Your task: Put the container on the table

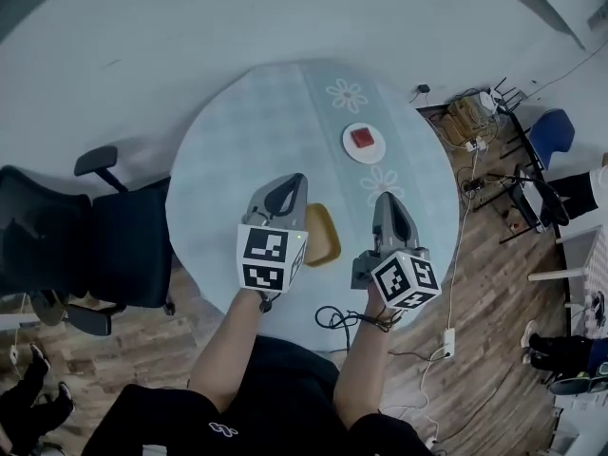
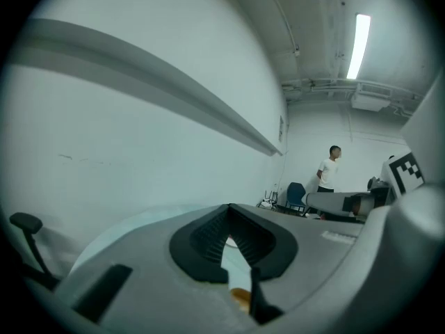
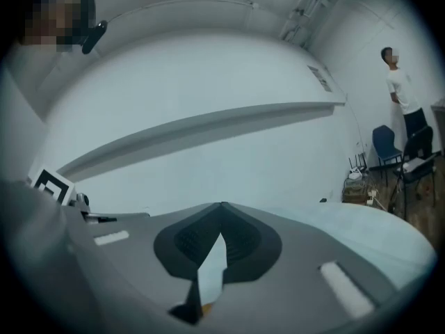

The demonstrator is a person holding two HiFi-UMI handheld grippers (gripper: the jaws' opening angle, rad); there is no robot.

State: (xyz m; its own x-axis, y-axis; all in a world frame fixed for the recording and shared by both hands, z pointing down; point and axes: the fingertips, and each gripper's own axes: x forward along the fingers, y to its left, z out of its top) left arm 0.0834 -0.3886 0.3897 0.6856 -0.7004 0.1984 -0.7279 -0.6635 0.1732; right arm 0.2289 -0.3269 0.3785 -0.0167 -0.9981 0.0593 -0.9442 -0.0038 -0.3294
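container [image 1: 321, 234]: yellow, flat on table [image 1: 247, 131], below and between both grippers, touching neither
left gripper [image 1: 297, 180]: jaws together, empty
right gripper [image 1: 385, 199]: jaws together, empty
status: placement looks done, nothing left

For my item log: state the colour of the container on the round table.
The container is mustard yellow; the head view shows it best.
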